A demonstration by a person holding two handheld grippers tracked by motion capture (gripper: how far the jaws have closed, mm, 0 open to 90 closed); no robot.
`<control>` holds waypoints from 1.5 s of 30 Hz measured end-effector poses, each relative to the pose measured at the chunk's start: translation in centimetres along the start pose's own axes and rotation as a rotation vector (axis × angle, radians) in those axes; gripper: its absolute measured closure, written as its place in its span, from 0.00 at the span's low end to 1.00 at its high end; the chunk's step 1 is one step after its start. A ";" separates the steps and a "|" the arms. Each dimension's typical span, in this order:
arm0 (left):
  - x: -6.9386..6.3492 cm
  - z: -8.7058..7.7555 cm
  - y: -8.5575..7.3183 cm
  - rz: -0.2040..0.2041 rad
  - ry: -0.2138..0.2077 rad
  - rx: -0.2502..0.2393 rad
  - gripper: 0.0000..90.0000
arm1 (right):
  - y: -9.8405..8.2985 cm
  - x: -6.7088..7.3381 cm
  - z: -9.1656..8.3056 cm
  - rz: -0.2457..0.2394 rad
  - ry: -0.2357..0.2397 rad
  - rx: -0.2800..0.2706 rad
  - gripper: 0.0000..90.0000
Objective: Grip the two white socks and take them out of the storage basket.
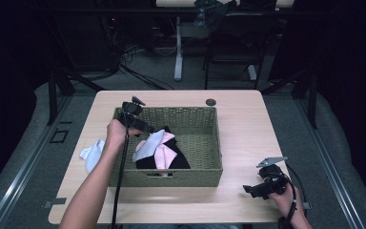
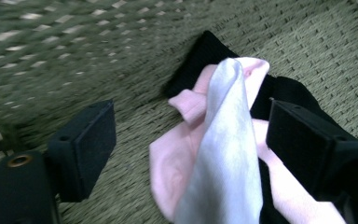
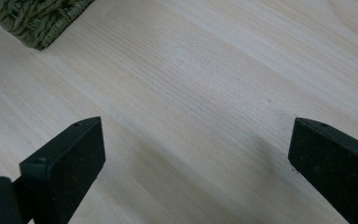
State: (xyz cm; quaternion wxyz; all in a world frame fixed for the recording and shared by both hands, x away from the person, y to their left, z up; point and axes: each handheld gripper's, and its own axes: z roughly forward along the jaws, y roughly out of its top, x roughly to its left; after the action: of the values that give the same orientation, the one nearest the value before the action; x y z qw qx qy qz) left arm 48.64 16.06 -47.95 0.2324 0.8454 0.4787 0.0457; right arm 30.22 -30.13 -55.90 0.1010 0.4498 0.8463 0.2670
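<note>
While both tongs stand apart from each other, places below are given against the woven basket (image 1: 198, 157).
Basket: green wicker, rectangular, sitting mid-surface (image 1: 248, 124), its long side running left to right.
Pale grey sock (image 1: 148, 145): inside the basket's left half, draped over the pile; its long axis runs diagonally, upper end toward the basket's far side, lower end toward the near-left corner.
Pink socks (image 1: 164, 155): under and beside the grey one, on a black garment (image 1: 181, 161) lying on the basket floor.
Left tongs (image 2: 191, 140): over the basket's left part, jaws spread wide with the grey sock hanging between them; neither pad seems to touch it.
Left hand (image 1: 116, 135): at the basket's left wall, forearm reaching in from the near-left.
Light blue cloth (image 1: 93, 153): on the surface just outside the basket's left wall.
Right tongs (image 1: 252, 189): right of the basket's near-right corner, low over bare wood, jaws wide apart, empty, pointing toward the basket.
Right hand (image 1: 286, 198): near the surface's near-right edge.
</note>
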 end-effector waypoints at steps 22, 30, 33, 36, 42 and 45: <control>-1.3 3.2 -0.5 0.040 -0.080 0.096 0.88 | 0.0 0.0 0.0 -0.001 -0.010 -0.001 0.04; -1.1 0.6 -0.7 0.054 -0.079 0.032 0.90 | 0.0 0.0 0.0 0.001 0.002 -0.001 0.04; -0.9 -0.6 -0.8 0.058 -0.079 0.008 0.90 | 0.0 0.0 0.0 0.002 -0.002 -0.003 0.04; -0.8 -1.6 -0.8 0.062 -0.079 -0.005 0.90 | 0.0 0.0 0.0 0.002 -0.002 -0.003 0.03; -0.6 -3.2 -0.8 0.063 -0.082 -0.032 0.90 | 0.0 0.0 0.0 0.004 -0.002 0.001 0.04; -0.4 -4.2 -0.8 0.061 -0.082 -0.047 0.90 | 0.0 0.0 0.0 0.004 -0.002 0.000 0.04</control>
State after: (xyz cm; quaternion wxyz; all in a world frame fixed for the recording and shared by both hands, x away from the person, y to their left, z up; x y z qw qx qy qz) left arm 46.53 17.52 -44.45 0.2702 0.8552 0.4414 0.0293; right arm 30.18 -30.10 -55.90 0.1013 0.4517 0.8454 0.2665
